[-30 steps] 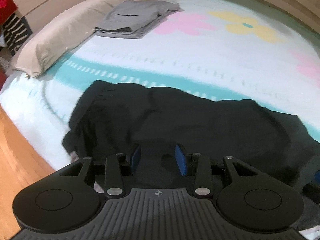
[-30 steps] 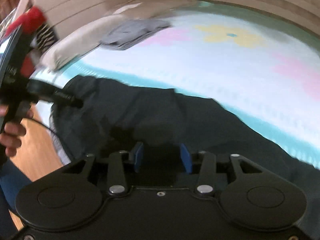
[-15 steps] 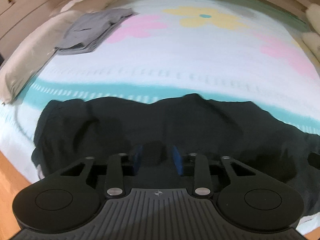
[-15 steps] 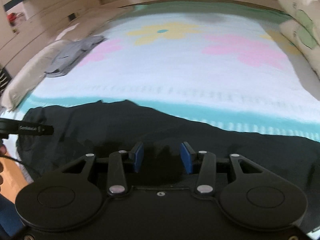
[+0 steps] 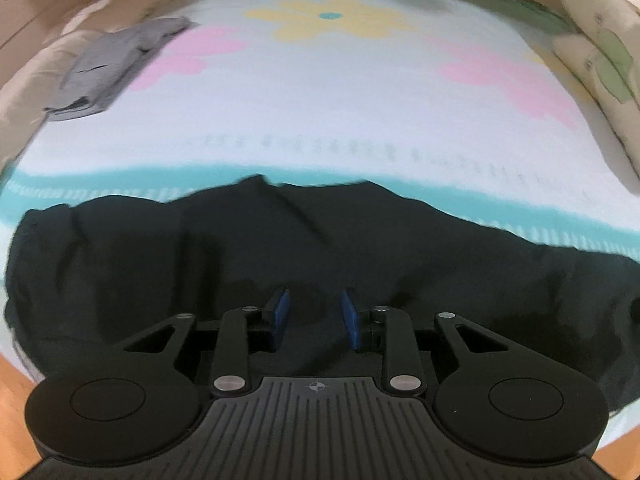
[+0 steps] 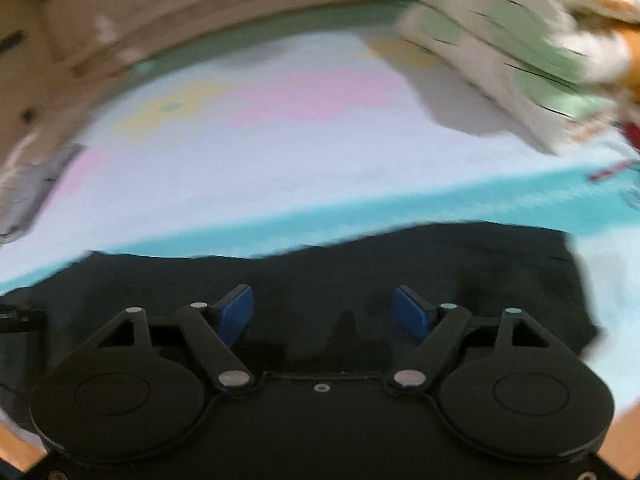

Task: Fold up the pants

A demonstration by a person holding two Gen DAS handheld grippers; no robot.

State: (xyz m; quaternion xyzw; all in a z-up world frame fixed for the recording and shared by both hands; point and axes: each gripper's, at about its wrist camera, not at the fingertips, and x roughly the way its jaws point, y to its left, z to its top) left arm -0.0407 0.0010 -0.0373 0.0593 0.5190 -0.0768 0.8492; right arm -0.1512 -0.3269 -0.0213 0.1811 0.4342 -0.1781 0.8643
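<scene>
Black pants (image 5: 160, 248) lie stretched along the near edge of the bed; their right end (image 6: 560, 264) shows in the right wrist view. My left gripper (image 5: 314, 314) hangs over the middle of the pants, its blue pads a narrow gap apart. Dark cloth shows through that gap, and I cannot tell whether any of it is pinched. My right gripper (image 6: 324, 312) is above the pants near that right end. Its jaws are opening wide and no cloth is raised between them.
The bed cover (image 5: 320, 100) is white with pink and yellow flowers and a teal band. A folded grey garment (image 5: 116, 68) lies at the far left. Patterned pillows (image 6: 520, 40) are stacked at the far right. Wooden floor (image 5: 12, 384) shows below the bed edge.
Both grippers have travelled right along the pants, whose left end slid toward the frame edge. The left jaws narrowed a little. The right jaws spread wide, and the pants' right end came into view.
</scene>
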